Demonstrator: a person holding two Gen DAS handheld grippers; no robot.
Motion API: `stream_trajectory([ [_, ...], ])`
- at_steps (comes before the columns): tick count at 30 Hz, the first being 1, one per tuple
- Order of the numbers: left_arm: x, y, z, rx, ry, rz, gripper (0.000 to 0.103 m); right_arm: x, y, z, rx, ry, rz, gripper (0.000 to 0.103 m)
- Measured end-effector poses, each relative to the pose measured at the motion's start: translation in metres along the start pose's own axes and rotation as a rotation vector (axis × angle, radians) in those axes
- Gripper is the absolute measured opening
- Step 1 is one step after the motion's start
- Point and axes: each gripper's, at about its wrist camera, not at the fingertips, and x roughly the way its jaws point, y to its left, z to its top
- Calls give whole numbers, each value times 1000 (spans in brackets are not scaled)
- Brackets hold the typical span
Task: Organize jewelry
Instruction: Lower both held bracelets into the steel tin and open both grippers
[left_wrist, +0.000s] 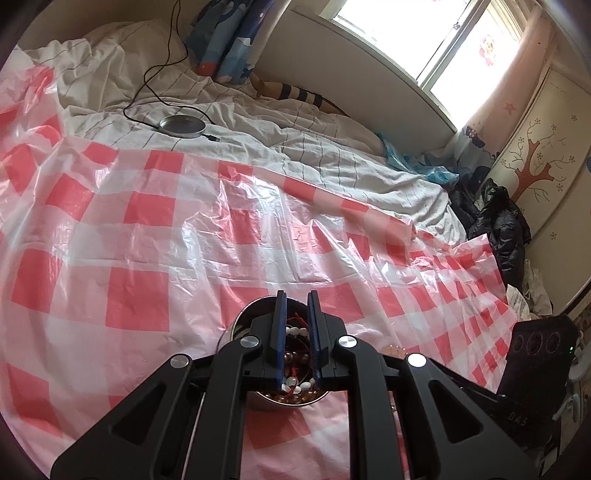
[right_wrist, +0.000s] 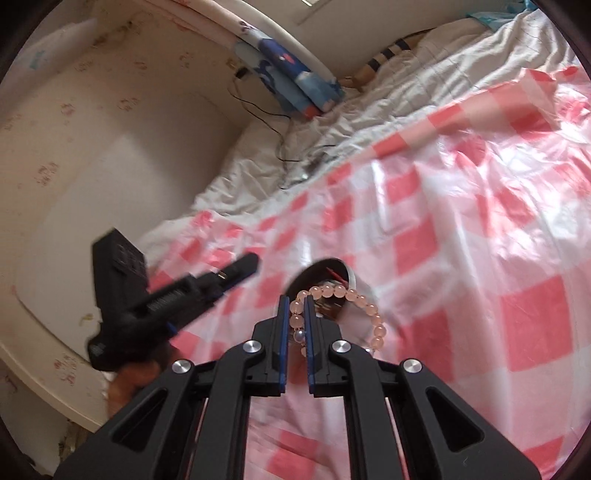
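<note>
**Right wrist view: pink bead bracelet pinched over the bowl**

Right wrist view shows the right claw (right_wrist: 296, 301) clenched on one pink bead bracelet (right_wrist: 341, 295). Its blue pads (right_wrist: 283, 325) press on a short run of beads at the loop's left side; the rest of the loop arcs free to the right and curves back down toward the claw's right arm. The loop's long axis runs roughly from upper left to lower right in this view. Its beads are round, pale pink and translucent, with one clear, bluish bead between the pads. Behind and below it stands one metal bowl (right_wrist: 351, 278), tilted in the view, a red thread showing inside. The bowl rests on a red-and-white checked plastic sheet (right_wrist: 480, 240) spread over the bed. To the left, one hand (right_wrist: 135, 376) holds the left claw (right_wrist: 243, 266), blurred, pointing up and to the right.

Left wrist view looks down between the left claw's fingers (left_wrist: 280, 321), which stand close together with nothing pinched; they hang over the same bowl (left_wrist: 240, 321). Inside lies a tangle: white beads (left_wrist: 295, 387), dark brown beads (left_wrist: 295, 356) and red cord, too jumbled to count. Farther up the bed, one round grey disc (left_wrist: 182, 126) with a black cable (left_wrist: 159, 66) lies on the white striped bedding (left_wrist: 332, 155).
</note>
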Motion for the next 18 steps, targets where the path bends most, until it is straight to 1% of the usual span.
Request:
stream_trajectory([
  [3,-6,4,2,-7,-14,23,11,15,4,11,37,0,88,8],
  [4,-8,6,3,-12,-20,33,11,24,5,14,45,4,99,8],
  [5,-9,7,3,-15,-23,40,12,32,5,17,45,14,90,9],
  [7,-10,9,3,-14,-21,58,15,51,-1,18,41,49,6,9],
  [8,-9,9,2,-7,-18,73,16,58,-6,17,43,62,-41,17],
  [9,-7,7,1,6,-14,91,17,60,-12,14,46,68,-80,34],
  [10,-6,6,0,19,-10,102,18,60,-18,11,52,66,-100,39],
  [12,-4,0,-2,50,-6,128,20,57,-27,10,64,57,-128,41],
  [16,-7,-14,-9,126,-14,177,26,47,-33,10,77,31,-129,43],
  [18,-10,-21,-12,160,-19,199,29,46,-33,8,71,35,-132,46],
])
